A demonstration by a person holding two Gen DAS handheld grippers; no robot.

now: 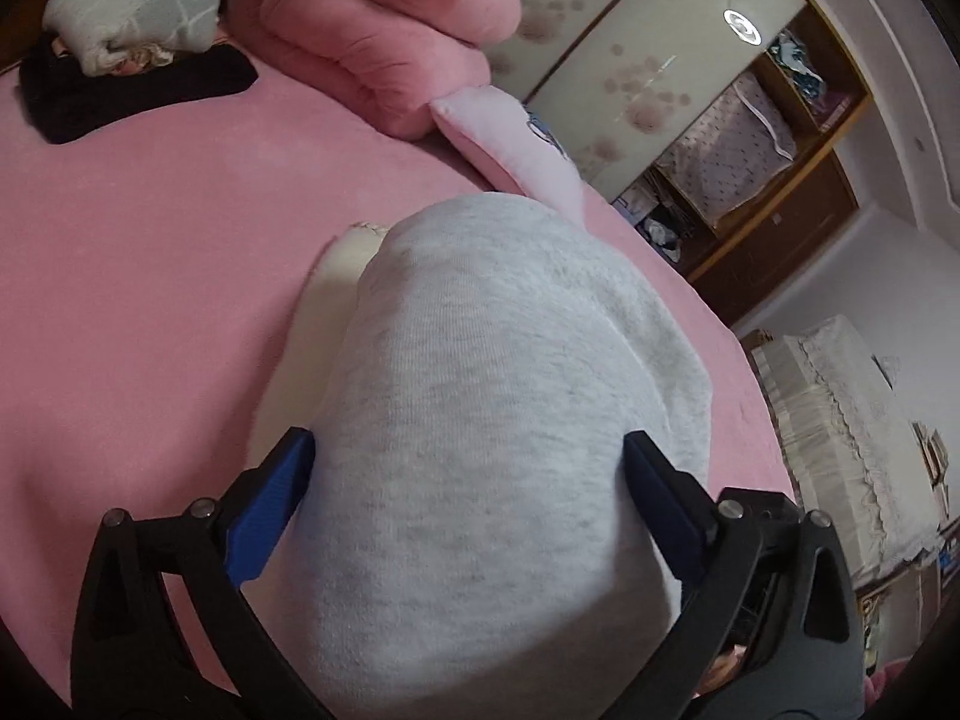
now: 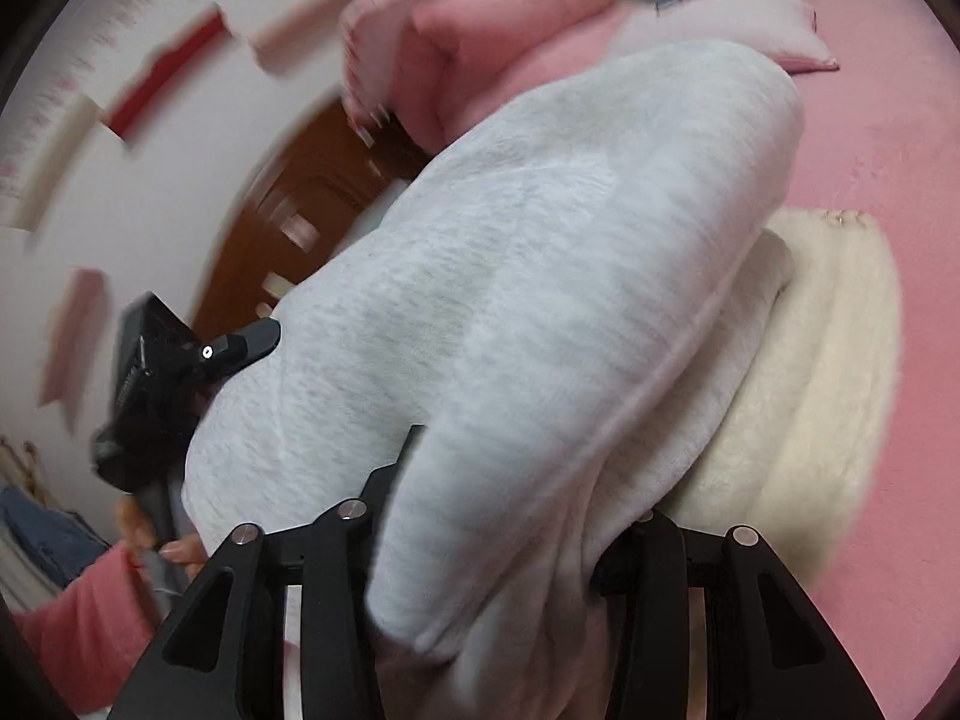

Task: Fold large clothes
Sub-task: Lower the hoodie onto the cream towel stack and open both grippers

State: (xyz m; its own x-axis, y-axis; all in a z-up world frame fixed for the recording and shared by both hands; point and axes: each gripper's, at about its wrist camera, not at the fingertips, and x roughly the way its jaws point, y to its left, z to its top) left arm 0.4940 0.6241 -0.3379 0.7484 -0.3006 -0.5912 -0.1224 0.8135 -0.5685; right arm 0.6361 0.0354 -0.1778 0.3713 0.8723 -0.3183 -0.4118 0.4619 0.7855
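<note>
A large light grey fleece garment with a cream lining is bunched up over the pink bed. My left gripper has its blue-padded fingers on either side of the thick bundle and grips it. In the right wrist view the same garment drapes over my right gripper, whose fingers are closed on the fabric; the fingertips are hidden by cloth. The cream lining rests on the bed. The left gripper shows at the left, held by a hand in a pink sleeve.
A folded pink quilt and a pale pink pillow lie at the head of the bed. A black cloth with a grey-white bundle lies at the far left. A wardrobe stands past the bed.
</note>
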